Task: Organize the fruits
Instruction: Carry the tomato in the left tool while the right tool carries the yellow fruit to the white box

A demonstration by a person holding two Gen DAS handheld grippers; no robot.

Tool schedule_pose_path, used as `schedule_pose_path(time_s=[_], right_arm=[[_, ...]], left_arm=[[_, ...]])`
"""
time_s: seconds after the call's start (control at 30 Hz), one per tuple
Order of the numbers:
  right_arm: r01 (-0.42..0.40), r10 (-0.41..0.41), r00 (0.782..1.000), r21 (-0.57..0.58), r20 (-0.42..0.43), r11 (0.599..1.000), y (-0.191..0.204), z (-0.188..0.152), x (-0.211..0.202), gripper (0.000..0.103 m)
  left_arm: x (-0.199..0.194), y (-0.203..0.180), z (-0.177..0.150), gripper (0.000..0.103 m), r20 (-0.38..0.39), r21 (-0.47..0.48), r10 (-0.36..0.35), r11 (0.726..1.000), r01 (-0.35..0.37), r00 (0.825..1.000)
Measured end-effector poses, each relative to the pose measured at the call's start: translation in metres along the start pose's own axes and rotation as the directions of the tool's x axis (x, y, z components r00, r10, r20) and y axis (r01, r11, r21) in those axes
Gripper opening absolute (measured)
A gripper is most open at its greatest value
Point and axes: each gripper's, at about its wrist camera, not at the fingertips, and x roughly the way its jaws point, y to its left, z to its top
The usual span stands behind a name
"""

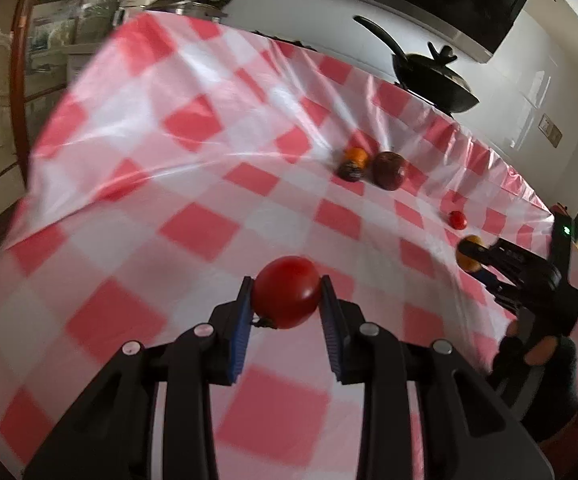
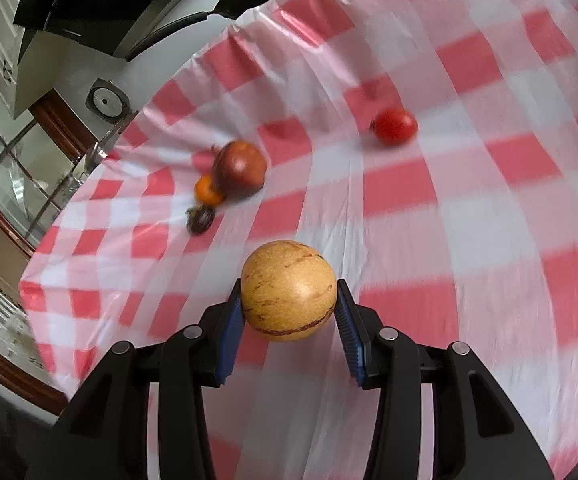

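Now the left tool [image 1: 287, 292] grips a red tomato [image 1: 286, 291] between its blue pads [image 1: 240, 340], held above the surface [image 1: 137, 208], which is covered with a red-and-white checked cloth. Meanwhile the right tool [image 2: 289, 300] is clamped on a yellow melon [image 2: 289, 290] with thin reddish streaks, its pads [image 2: 351, 336] pressing on either side of the fruit; in the left wrist view the same tool [image 1: 477, 254] appears at the right edge, holding the melon [image 1: 467, 256] over the cloth. Farther out on the surface, three fruits sit close together: a dark red apple [image 2: 241, 168], a small orange [image 2: 207, 190] touching it, and a dark fruit [image 2: 200, 219] just beside the orange, too blurred to name. In the left wrist view the same cluster shows as apple [image 1: 389, 170], orange [image 1: 355, 156] and dark fruit [image 1: 350, 171]. A second, smaller tomato [image 2: 394, 125] lies alone on the cloth, well apart from the cluster; it shows in the left view [image 1: 457, 219] near the right tool. Beyond the far edge of the surface a black pan [image 1: 433, 80] stands by the wall.
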Motion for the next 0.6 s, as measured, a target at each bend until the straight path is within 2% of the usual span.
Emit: schedule_pose_path(time_s=[0.3, 0.6], right_arm=[[-0.084, 0.076, 0.994, -0.102, -0.076, 0.991, 0.055, -0.068, -0.035, 0.044], [-0.197, 0.157, 0.976, -0.298, -0.152, 0.934, 0.133, -0.136, -0.061, 0.044]], left_arm=[[-0.040, 0.040, -0.020, 0.032, 0.013, -0.024, 0.039, 0.999, -0.039, 0.999], [-0.071, 0.077, -0.036, 0.032, 0.020, -0.055, 0.067, 0.996, -0.066, 0.998]])
